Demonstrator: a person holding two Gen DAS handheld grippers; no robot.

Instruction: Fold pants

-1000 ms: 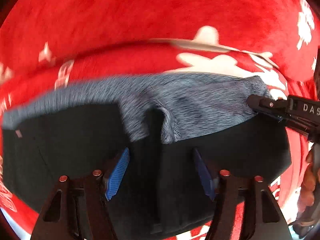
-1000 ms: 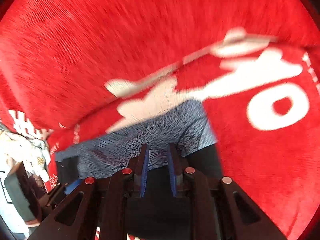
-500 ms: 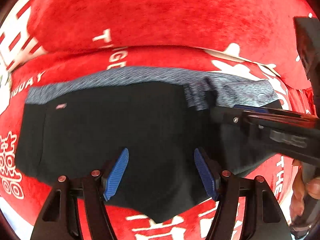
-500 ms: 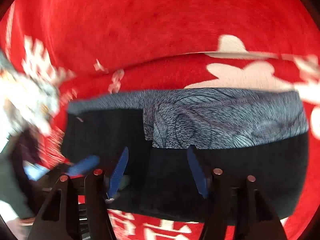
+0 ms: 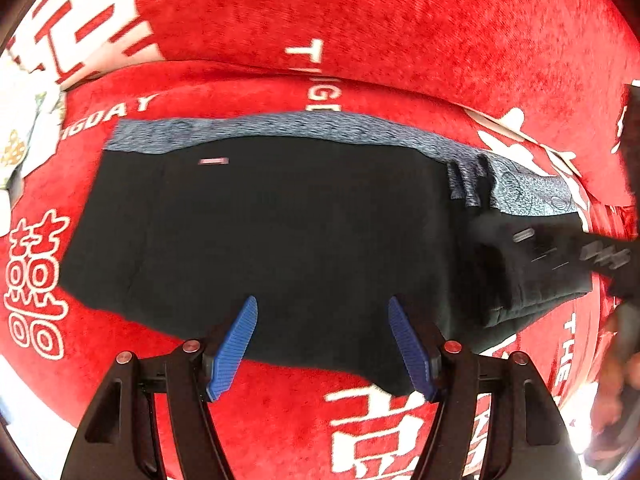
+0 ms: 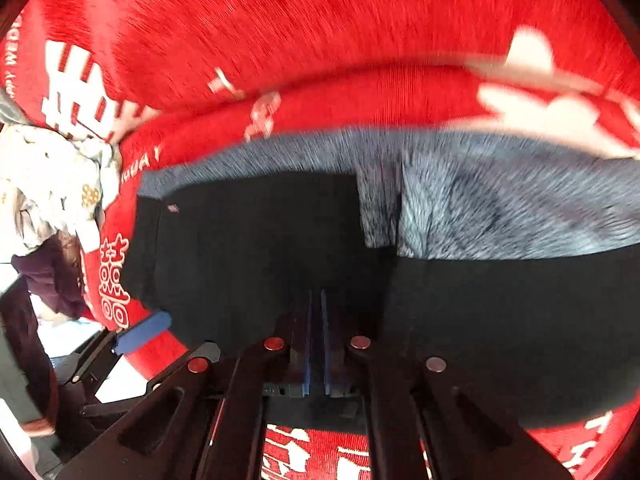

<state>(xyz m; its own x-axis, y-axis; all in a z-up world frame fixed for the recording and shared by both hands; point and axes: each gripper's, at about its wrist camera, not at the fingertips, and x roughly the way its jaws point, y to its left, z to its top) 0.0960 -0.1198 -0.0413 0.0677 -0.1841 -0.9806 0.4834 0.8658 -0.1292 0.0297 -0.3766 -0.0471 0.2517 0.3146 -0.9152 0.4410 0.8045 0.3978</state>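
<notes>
A home, likely a living room or bedroom — a red plush cover (image 5: 400, 32) with white wedding characters, and crumpled patterned cloth (image 6: 52, 184) piled beside it.

Right tool (image 5: 560, 256) motion-blurred in left view; pants (image 6: 500, 208) waistband smeared in right view; grip contact unclear.

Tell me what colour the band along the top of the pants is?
Speckled blue-grey, against the black pants. The band shows best in the left wrist view.

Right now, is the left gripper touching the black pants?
Cannot tell. In the left wrist view the left gripper stands open over the pants, but neither contact nor a gap shows plainly.
</notes>
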